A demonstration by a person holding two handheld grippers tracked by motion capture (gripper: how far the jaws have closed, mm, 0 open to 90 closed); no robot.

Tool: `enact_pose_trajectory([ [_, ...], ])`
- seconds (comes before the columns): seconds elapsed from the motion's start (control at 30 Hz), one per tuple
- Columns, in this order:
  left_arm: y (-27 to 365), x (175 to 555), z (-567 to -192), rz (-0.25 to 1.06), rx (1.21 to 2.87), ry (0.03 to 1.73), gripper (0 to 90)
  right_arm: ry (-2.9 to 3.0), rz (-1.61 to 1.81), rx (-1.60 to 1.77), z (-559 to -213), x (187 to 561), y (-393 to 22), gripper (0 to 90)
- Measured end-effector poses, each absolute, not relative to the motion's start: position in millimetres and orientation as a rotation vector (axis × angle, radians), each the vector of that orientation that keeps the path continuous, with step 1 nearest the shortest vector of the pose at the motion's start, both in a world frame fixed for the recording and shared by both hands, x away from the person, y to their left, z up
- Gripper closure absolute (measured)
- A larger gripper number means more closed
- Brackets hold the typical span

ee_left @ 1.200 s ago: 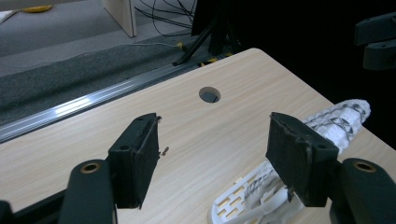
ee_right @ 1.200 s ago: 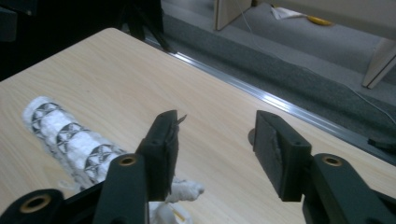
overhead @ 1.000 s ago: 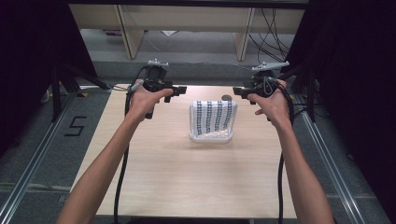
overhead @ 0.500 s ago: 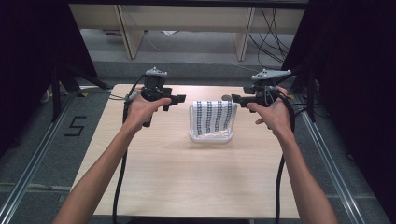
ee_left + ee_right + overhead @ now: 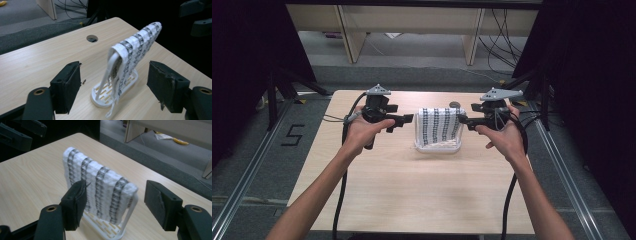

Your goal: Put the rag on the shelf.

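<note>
A person at a pale wooden surface [image 5: 412,190] holds a two-jaw tool in each hand, one on either side of a white slotted rack [image 5: 438,145] draped with a white cloth with dark patterned stripes [image 5: 439,125]. The rack stands near the middle of the surface, toward its far edge.

The left tool [image 5: 408,118] points in from the rack's left. In the left gripper view its jaws stand wide apart and hold nothing, the rack and the cloth [image 5: 135,52] seen between them and farther off. The right tool [image 5: 463,120] points in from the rack's right, its tip close beside the cloth's edge; whether it touches cannot be told from above. In the right gripper view its jaws are also spread wide and empty, with the cloth [image 5: 100,185] framed between them, the left jaw overlapping it in the picture.

The floor at the left of the high view bears a painted mark reading "5" [image 5: 292,135].

The left gripper view shows the rack [image 5: 113,91] edge-on, its thin white hoop tilted under the cloth, and a round hole [image 5: 92,38] in the surface behind. The right gripper view shows the cloth's broad striped face and the rack's slotted base [image 5: 105,226]. The high view shows both forearms and a cable trailing from each tool.
</note>
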State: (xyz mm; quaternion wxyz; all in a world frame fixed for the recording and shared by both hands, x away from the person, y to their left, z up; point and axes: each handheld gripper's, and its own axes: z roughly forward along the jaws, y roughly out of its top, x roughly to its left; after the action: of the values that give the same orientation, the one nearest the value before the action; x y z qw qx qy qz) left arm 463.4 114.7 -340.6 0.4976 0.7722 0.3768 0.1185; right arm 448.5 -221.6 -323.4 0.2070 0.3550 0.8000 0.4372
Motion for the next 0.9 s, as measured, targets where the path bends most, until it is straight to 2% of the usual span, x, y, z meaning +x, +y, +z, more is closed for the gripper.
enact_pose_trajectory([
  [0.9,139,388,-387,0.306,1.909,0.846,24.0,2.235,1.278,0.922,-361,393,-223,28.7],
])
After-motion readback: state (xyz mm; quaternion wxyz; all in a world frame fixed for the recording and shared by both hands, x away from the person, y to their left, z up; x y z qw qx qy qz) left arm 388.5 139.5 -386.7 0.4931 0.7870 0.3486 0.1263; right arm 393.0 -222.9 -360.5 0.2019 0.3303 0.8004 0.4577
